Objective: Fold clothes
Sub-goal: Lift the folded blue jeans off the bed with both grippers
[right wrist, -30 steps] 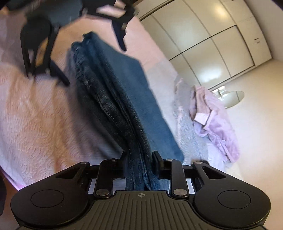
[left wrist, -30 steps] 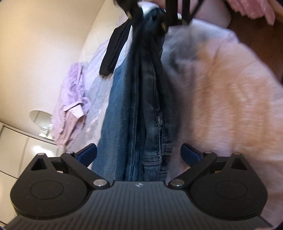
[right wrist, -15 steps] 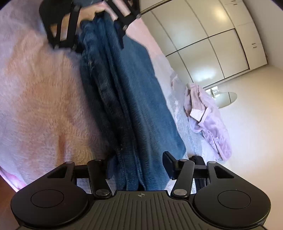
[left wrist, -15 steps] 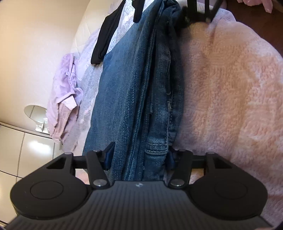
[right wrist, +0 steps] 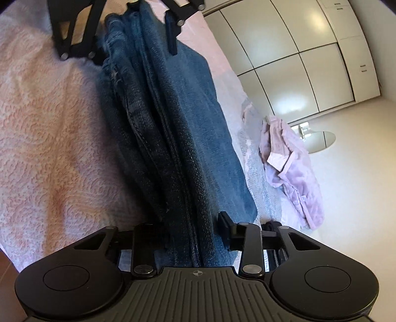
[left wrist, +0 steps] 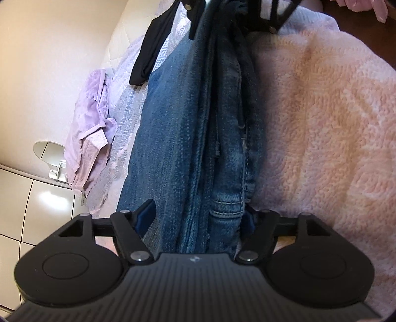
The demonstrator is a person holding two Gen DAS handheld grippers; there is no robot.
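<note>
A long folded bundle of blue jeans [left wrist: 198, 123] lies on the pink bedspread [left wrist: 321, 123], and a gripper stands at each end. My left gripper [left wrist: 198, 216] straddles the waistband end. Its jaws are opening, and the left pad [left wrist: 146, 215] stands clear of the bundle. At the far end, my right gripper [left wrist: 230, 22] faces it. In the right wrist view the jeans [right wrist: 173, 136] fill the gap of my right gripper [right wrist: 185, 231], whose jaws are closing against the folded edge. The left gripper [right wrist: 135, 47] shows at the top.
A crumpled lilac garment [right wrist: 294, 173] and a black garment [left wrist: 151, 49] lie on the pale patterned cover beyond the jeans. White wardrobe doors [right wrist: 297, 62] and a round mirror [right wrist: 319, 138] stand past the bed. The bedspread [right wrist: 49, 123] runs to the bed's edge.
The jeans came down from hanging to lying on the bed. The left jaws narrowed around the waistband, then widened a little. The right jaws widened, then narrowed on the bundle.
</note>
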